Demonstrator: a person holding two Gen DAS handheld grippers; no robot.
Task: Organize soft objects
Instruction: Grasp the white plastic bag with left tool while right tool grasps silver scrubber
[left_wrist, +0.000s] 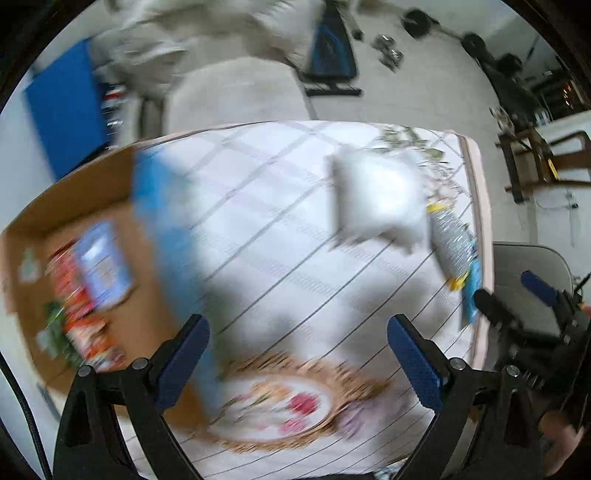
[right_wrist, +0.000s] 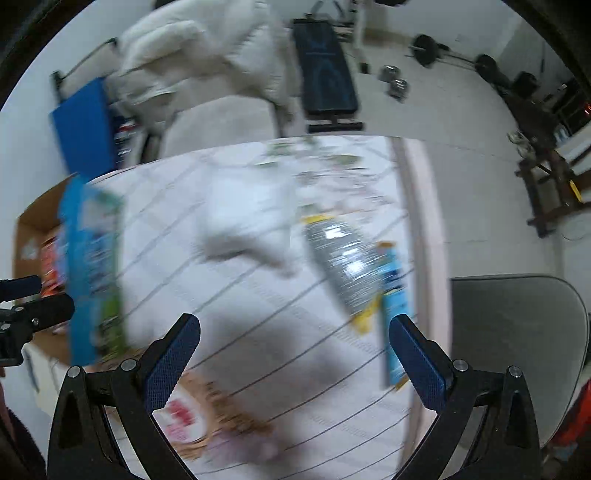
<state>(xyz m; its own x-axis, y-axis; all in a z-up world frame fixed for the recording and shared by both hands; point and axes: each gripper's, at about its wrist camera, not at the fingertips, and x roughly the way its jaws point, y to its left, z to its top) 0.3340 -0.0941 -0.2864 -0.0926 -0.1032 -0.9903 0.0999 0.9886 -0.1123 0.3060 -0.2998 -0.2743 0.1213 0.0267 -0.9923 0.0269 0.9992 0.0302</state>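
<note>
Both views are motion-blurred. A white soft pack lies on the white patterned tablecloth; it also shows in the right wrist view. Beside it lie a silver pouch and a thin blue packet. A blue packet stands at the edge of a cardboard box holding colourful packs. My left gripper is open and empty above the cloth. My right gripper is open and empty; it shows at the right in the left wrist view.
A grey chair seat stands right of the table. Beyond the table are a beige sofa with white bedding, a blue board, a weight bench, dumbbells and a wooden stand.
</note>
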